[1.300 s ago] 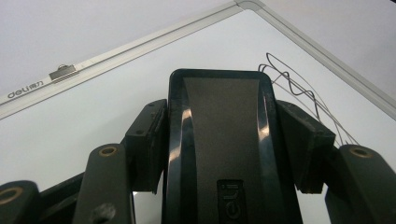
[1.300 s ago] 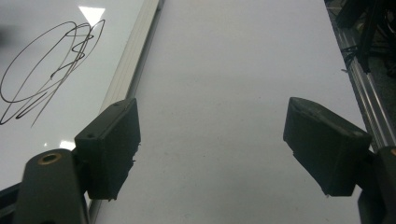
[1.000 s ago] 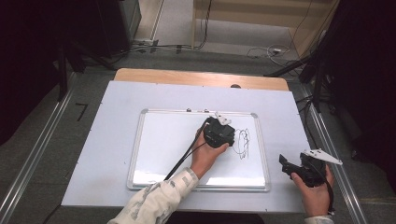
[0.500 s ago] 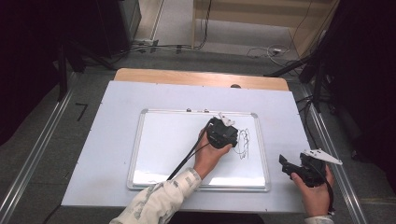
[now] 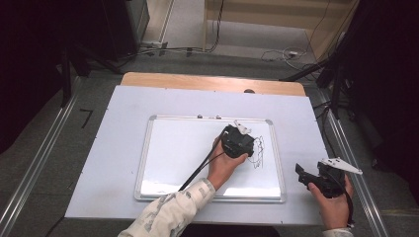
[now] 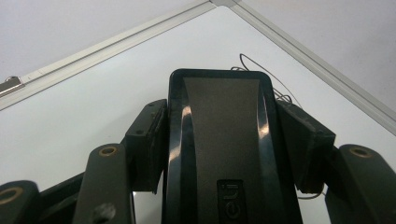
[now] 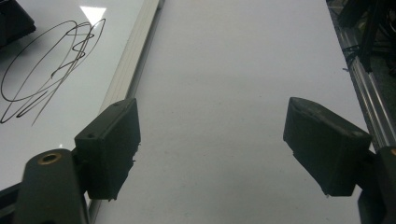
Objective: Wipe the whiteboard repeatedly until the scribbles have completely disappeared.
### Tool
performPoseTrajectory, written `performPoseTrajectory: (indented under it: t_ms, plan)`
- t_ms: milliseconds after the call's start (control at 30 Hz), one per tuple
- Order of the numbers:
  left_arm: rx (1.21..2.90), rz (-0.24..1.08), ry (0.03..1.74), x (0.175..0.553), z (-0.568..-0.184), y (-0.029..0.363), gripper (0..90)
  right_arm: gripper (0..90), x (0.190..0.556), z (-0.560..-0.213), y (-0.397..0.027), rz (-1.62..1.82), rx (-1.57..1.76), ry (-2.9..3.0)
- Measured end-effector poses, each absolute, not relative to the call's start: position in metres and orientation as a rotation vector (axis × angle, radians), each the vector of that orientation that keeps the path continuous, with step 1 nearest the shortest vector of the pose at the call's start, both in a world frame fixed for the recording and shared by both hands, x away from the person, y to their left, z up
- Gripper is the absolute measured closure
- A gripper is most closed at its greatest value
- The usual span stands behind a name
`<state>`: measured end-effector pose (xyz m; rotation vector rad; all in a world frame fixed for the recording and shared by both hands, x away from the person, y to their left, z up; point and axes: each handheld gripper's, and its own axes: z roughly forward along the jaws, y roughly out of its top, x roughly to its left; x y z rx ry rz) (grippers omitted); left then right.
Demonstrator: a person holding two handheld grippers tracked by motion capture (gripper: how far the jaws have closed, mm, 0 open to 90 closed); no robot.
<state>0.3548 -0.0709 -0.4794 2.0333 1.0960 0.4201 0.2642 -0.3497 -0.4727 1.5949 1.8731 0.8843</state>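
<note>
A whiteboard (image 5: 178, 163) in a silver frame lies flat on the white table. A black pen scribble (image 5: 260, 154) marks its right part. My left gripper (image 5: 243, 142) is over the board just left of the scribble, shut on a black eraser (image 6: 223, 140) with a grey felt face. The eraser stands between the two pads (image 6: 148, 140), and scribble lines (image 6: 281, 91) show past its tip. My right gripper (image 5: 305, 176) hovers over bare table to the right of the board, open with nothing between its fingers (image 7: 109, 144). The scribble (image 7: 51, 70) and the board's frame (image 7: 135, 60) lie to its left.
The white table top (image 5: 123, 113) has a wooden strip (image 5: 197, 81) along its far edge. Metal rails (image 5: 351, 158) run along both sides. Two small clips (image 5: 208, 117) sit on the board's far frame. Cables lie on the floor beyond.
My left gripper with the eraser has drifted slightly right, closer to the scribble. The right gripper has stayed in place.
</note>
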Motion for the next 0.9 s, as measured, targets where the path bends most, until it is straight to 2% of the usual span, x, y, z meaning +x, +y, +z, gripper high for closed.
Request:
performPoseTrajectory:
  t_ms: [900]
  plan:
    - [2.051,0.409,1.089,0.3542,-0.4847,-0.0778,40.1,17.6,0.2644,-0.4730,-0.3496,0.884,1.593,1.874]
